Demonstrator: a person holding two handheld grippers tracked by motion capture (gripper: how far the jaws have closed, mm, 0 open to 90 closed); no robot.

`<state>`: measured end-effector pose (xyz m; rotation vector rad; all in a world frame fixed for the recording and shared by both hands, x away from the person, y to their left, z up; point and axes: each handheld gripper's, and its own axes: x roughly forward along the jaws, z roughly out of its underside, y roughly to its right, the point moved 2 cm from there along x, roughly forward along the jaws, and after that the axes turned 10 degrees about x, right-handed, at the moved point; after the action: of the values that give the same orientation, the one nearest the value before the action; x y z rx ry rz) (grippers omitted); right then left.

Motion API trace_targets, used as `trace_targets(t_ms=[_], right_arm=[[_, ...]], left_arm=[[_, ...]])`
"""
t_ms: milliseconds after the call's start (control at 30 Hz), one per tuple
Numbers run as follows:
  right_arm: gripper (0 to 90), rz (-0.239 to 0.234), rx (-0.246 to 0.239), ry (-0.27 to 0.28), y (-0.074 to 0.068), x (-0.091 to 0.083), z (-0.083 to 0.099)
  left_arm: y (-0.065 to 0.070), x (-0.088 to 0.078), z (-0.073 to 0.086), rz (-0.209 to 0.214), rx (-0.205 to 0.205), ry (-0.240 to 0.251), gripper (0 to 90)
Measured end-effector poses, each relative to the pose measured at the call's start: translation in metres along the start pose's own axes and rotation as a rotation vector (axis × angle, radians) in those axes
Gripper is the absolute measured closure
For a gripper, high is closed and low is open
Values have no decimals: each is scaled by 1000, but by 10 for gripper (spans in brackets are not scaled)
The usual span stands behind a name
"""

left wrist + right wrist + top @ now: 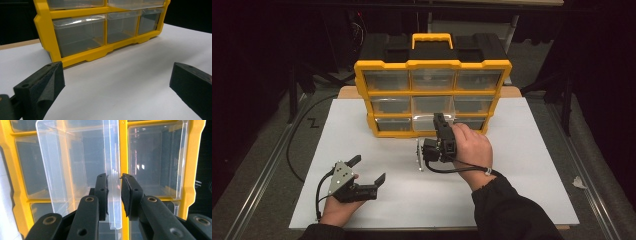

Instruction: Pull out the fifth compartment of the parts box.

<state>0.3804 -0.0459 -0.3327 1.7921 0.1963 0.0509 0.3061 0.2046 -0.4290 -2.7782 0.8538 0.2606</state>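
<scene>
Item: yellow storage cabinet (432, 64) with black top and yellow carry handle (432, 40), standing upright at the far middle of the white counter (522, 165); its front holds three rows of three clear plastic drawers. Item: clear drawer (75, 170), bottom row, middle column, pulled partway out of its slot toward the person, so that its front lip stands forward of the yellow frame; in the high view it shows as the pale compartment (432, 121) just ahead of the right hand. Item: right gripper (114, 178), held in the person's right hand (472, 147), turned on its side and pointing at the cabinet front; its jaws are clenched on the drawer's thin clear front lip, one black pad on each face of the plastic, the lip passing straight between them. The neighbouring drawer (155, 157) in the same row sits flush in the frame. Item: left gripper (364, 172), held in the person's left hand (337, 207) low at the near left of the counter, well apart from the cabinet; its jaws stand wide and released, nothing between them but bare white surface, with the cabinet's lower left corner (53, 57) ahead of it. A black cable (447, 170) trails from the right gripper across the wrist.
</scene>
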Motion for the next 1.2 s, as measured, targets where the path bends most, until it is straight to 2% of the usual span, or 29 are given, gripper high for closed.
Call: trace_targets(t_ms=[500,1200], right_arm=[[773,1,6,22,-4,-15,-4],[769,5,25,31,-7,-18,0]], left_arm=[[0,0,0,-1,4,-3,4],[0,0,0,2,7,-2,4]])
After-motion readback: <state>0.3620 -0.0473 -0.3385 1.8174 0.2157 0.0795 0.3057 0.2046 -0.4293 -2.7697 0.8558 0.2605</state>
